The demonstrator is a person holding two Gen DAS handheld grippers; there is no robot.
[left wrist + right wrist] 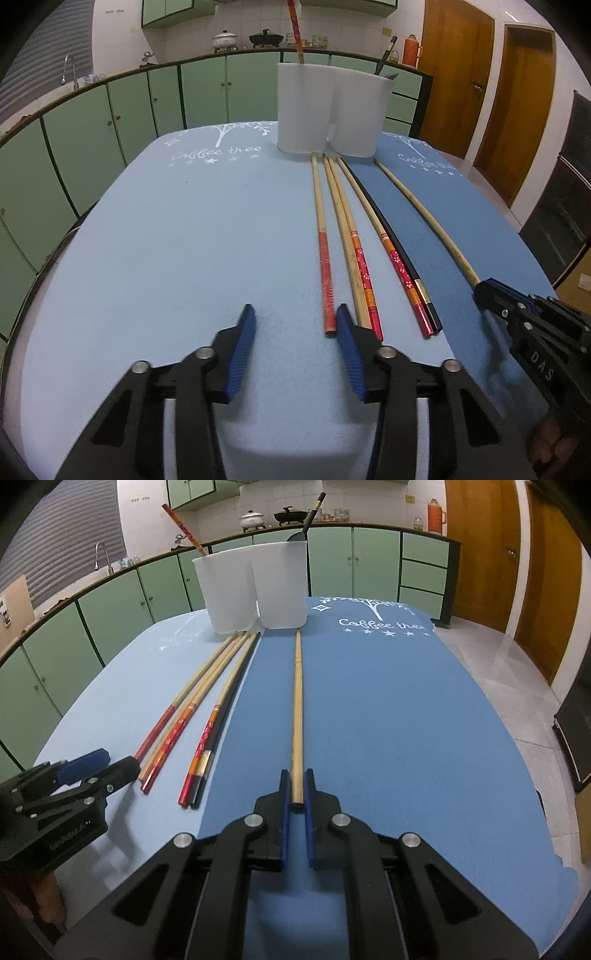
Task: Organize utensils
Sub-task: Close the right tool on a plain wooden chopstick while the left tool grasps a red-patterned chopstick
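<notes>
Plain wooden chopstick (296,709) lies lengthwise at centre of right wrist frame, on dark blue mat (406,720), near end clamped between right gripper (296,786) fingers, closed tight on it. Five other chopsticks (199,709) grouped left of it on light blue mat (110,709). White two-cup holder (255,587) upper centre; red chopstick (183,526) in left cup, dark utensil (310,517) in right cup. Left gripper (295,314) low in own frame, fingers partly apart, nothing between them; right finger (345,332) beside red chopstick ends.
</notes>
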